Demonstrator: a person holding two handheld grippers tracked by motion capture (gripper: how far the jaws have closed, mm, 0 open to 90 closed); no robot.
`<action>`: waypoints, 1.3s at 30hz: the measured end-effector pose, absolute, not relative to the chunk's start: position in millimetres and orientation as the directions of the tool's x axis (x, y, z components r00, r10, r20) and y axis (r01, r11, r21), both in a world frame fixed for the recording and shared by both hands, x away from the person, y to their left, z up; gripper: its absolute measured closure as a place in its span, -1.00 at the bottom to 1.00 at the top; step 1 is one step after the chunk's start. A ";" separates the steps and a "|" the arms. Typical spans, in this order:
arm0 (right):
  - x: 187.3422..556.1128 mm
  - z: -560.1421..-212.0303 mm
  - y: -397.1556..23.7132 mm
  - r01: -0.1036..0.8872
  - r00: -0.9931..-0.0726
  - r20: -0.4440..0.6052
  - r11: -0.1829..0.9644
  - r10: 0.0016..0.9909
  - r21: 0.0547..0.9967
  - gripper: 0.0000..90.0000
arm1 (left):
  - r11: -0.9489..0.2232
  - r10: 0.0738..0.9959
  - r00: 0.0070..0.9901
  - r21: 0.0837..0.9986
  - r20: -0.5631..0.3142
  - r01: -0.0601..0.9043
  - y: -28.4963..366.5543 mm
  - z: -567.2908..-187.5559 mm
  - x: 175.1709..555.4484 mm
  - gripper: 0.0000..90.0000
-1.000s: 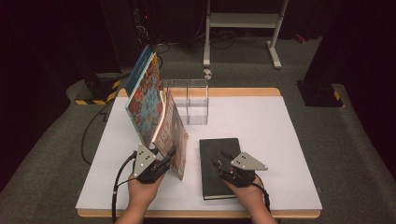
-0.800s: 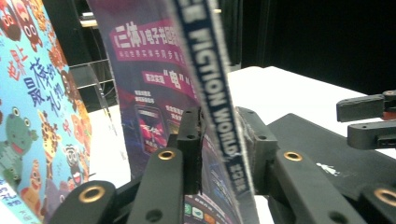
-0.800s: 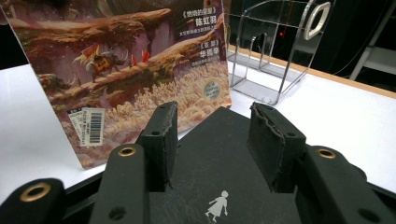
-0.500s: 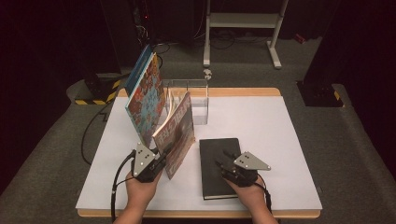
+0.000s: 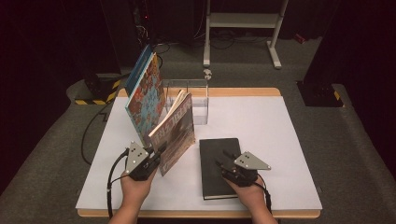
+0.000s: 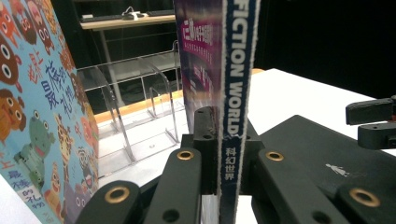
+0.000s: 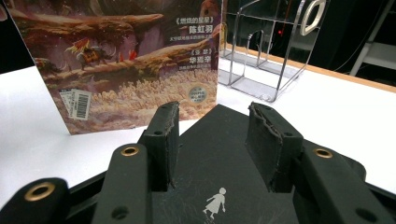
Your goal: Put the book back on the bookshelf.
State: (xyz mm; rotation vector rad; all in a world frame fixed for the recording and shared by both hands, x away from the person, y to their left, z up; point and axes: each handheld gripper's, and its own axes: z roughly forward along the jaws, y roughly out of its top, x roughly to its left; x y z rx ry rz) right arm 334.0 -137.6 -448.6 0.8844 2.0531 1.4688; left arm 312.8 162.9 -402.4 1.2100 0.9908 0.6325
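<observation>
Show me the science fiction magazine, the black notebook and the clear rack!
magazine (image 6: 233, 93), left gripper view, on its spine.
black notebook (image 5: 215, 161), high view, on its bare cover.
clear rack (image 5: 201, 100), high view, on its right side wall.

White table (image 5: 280, 140) with black notebook (image 5: 215, 161), clear rack (image 5: 198, 100).

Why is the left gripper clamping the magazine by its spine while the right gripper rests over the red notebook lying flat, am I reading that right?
Nearly. The notebook under the right gripper is black, not red, as the high view shows. The rest holds: the left gripper is shut on the spine of the magazine, and the notebook lies flat on the table.
</observation>
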 end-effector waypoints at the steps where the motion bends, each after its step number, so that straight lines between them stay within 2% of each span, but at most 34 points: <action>1: 334.2 -448.8 -137.6 0.238 -0.685 0.003 0.220 0.729 0.946 0.19 | 0.277 0.837 0.463 0.956 -0.291 0.100 164.1 -402.5 313.4 0.85; 8: 334.2 -449.5 -137.0 0.241 -0.685 0.007 0.217 0.728 0.946 0.19 | 0.271 0.809 0.512 0.956 -0.289 0.112 168.6 -403.5 314.4 0.83; 13: 334.2 -449.6 -137.1 0.243 -0.685 0.009 0.217 0.729 0.945 0.18 | 0.272 0.816 0.496 0.955 -0.296 0.121 168.7 -401.2 315.9 0.72; 21: 334.1 -450.3 -137.3 0.248 -0.685 0.009 0.221 0.728 0.943 0.17 | 0.256 0.830 0.484 0.960 -0.279 0.115 163.9 -393.6 320.0 0.68; 29: 333.8 -449.3 -137.5 0.244 -0.687 0.008 0.221 0.726 0.944 0.16 | 0.259 0.824 0.488 0.957 -0.289 0.130 160.4 -386.2 331.9 0.57; 39: 336.7 -450.4 -144.1 0.263 -0.668 0.001 0.235 0.744 0.936 0.06 | 0.269 0.825 0.486 0.957 -0.289 0.112 152.2 -378.3 340.6 0.63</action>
